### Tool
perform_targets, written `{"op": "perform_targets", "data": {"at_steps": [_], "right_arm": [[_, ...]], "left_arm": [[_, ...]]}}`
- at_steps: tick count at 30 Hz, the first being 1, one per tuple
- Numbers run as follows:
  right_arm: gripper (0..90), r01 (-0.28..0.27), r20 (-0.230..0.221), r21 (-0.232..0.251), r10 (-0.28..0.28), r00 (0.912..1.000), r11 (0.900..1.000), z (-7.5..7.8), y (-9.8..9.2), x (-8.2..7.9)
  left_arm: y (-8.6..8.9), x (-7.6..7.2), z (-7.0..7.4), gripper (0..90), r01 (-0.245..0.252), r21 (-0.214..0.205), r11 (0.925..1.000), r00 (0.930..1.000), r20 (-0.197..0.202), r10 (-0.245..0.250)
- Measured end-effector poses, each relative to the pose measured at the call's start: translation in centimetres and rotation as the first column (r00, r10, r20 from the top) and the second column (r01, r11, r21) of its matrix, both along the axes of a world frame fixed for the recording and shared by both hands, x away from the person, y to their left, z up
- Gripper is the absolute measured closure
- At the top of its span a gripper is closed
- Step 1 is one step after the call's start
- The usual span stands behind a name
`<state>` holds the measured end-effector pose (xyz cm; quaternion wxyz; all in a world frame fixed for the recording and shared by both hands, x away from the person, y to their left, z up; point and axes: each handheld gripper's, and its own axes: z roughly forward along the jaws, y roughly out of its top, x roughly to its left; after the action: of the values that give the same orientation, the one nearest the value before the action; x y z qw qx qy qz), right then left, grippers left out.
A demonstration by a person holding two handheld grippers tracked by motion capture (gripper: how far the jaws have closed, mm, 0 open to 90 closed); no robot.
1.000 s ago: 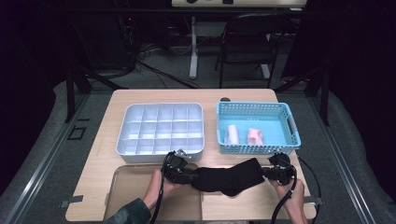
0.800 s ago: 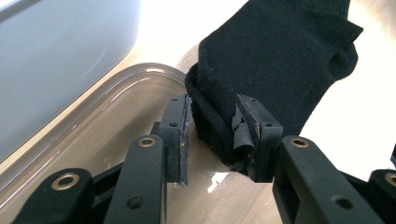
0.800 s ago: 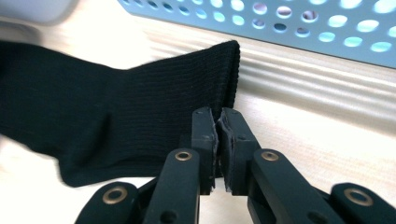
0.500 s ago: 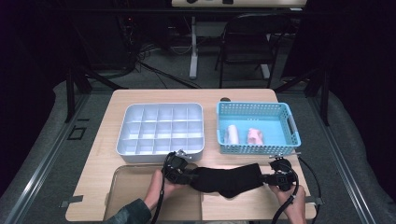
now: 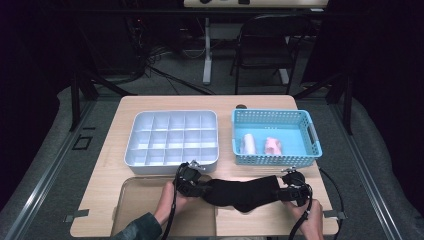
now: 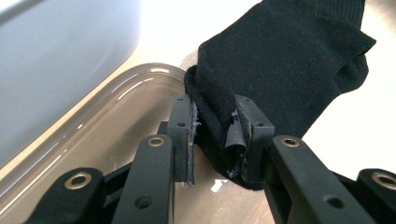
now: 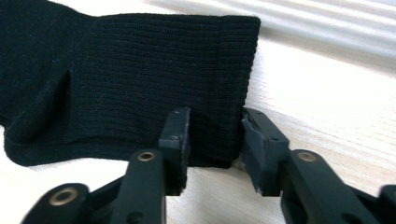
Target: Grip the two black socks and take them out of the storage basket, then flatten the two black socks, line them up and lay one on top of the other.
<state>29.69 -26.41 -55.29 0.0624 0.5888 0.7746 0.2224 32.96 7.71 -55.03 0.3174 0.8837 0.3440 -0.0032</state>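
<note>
A black sock (image 5: 240,192) lies stretched across the near part of the wooden table between my two grippers. My left gripper (image 5: 199,187) holds its left end. In the left gripper view its jaws (image 6: 212,112) have just been closing, and the pads press a bunched fold of the sock (image 6: 280,60). My right gripper (image 5: 284,192) is at the sock's right end. In the right gripper view its jaws (image 7: 215,126) have just been opening. They stand apart astride the cuff corner of the sock (image 7: 140,70), which lies flat on the table.
A white compartment tray (image 5: 134,155) stands behind the left gripper. A blue basket (image 5: 275,160) behind the right gripper holds a white roll (image 5: 248,144) and a pink roll (image 5: 272,146). A clear shallow tray (image 5: 135,200) sits at the front left, and its rim (image 6: 116,102) runs beside the left jaws.
The right gripper and the sock's right end have shifted slightly toward the table's near edge. The left gripper has stayed where it was.
</note>
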Motion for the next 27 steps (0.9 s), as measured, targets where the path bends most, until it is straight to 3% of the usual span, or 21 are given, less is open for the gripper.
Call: {"op": "perform_targets", "data": {"at_steps": [4,11,19,27], "right_arm": [[72.2,-0.009,0.003,-0.004,0.009,1.0000,0.9999,0.0,0.0,0.0],[79.1,-0.007,0.009,0.048,0.007,0.9999,0.9988,-0.2,-0.3,-0.1],[79.9,-0.009,0.017,0.060,0.008,0.9998,0.9982,-0.2,-0.6,-0.3],[79.8,-0.017,0.038,0.104,0.013,0.9992,0.9944,0.4,-1.0,-0.5]], "left_arm": [[0.1,0.0,-0.1,75.3,-0.005,-0.005,1.0000,1.0000,0.002,0.005],[0.0,0.0,-0.2,81.5,0.006,0.003,1.0000,1.0000,0.006,-0.006],[-0.1,-0.2,-0.2,82.5,0.004,-0.002,1.0000,0.9999,0.014,-0.004],[-0.2,-0.3,-0.2,82.7,0.008,-0.012,0.9999,0.9998,0.018,-0.008]]}}
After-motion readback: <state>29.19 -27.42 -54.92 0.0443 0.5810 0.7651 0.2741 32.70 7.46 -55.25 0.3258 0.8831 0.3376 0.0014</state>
